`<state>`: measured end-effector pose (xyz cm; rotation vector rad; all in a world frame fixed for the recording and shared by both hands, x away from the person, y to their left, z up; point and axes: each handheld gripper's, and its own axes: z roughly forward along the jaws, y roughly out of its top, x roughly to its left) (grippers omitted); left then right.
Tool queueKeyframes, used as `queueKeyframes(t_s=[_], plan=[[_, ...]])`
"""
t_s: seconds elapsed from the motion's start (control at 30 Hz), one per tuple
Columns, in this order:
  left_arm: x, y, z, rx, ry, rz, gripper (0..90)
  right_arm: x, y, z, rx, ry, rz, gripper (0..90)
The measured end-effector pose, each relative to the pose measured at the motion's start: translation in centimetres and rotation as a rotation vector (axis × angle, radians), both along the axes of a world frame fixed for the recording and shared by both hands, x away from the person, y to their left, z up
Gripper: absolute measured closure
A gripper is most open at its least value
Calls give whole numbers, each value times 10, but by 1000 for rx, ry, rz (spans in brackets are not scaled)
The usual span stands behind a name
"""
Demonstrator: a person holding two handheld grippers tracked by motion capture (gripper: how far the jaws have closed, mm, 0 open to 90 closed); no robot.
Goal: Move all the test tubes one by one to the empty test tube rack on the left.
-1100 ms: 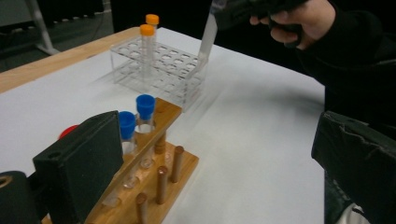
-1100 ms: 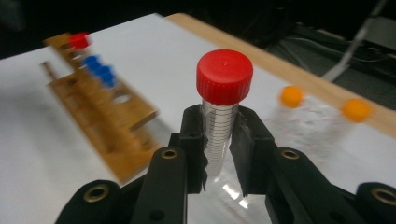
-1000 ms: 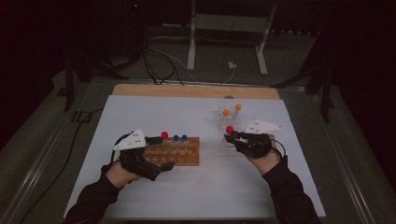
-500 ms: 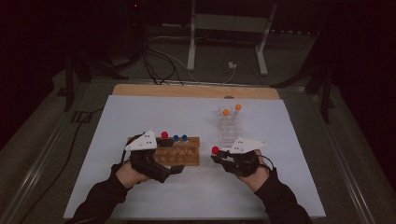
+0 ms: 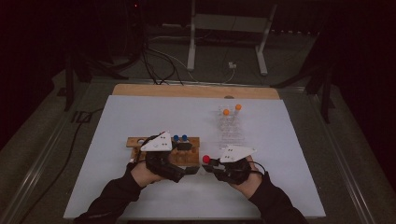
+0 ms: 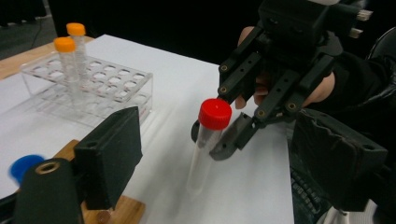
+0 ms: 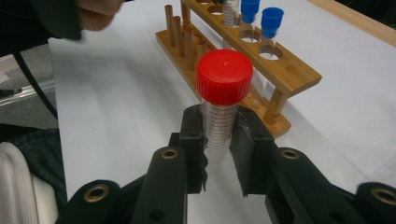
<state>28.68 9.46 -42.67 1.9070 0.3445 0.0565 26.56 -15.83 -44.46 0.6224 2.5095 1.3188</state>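
Wooden rack [image 5: 189, 156]: in the high view its near part is hidden under the left gripper [image 5: 187, 169] and hand. Blue cap [image 6: 23, 166] beside the rack is blurred in the left gripper view. Blue-capped tubes [image 7: 261, 18] in the rack are cut by the top edge of the right gripper view. Red-capped tube [image 7: 223, 100], near the rack: lower end hidden between the right gripper [image 7: 219, 154] pads.
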Motion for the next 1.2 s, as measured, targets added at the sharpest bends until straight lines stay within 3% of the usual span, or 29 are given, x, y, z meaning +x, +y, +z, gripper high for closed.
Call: queueKeyframes(t_s=[0.3,0.47,0.83,1.07,1.13,1.2], plan=[[1,-18,-6,20,-25,-19,466,-2,3,-1,2,3,13,749],[3,-20,-7,27,-32,-24,562,-3,3,0,2,1,17,749],[3,-26,-9,48,-66,-43,697,-2,3,0,3,0,16,749],[2,-27,-7,52,-86,-33,715,-2,1,1,13,4,12,746],[2,-25,-4,46,-83,-37,717,-1,0,2,19,6,16,717],[3,-23,-1,46,-83,-32,718,0,-1,2,29,3,0,628]])
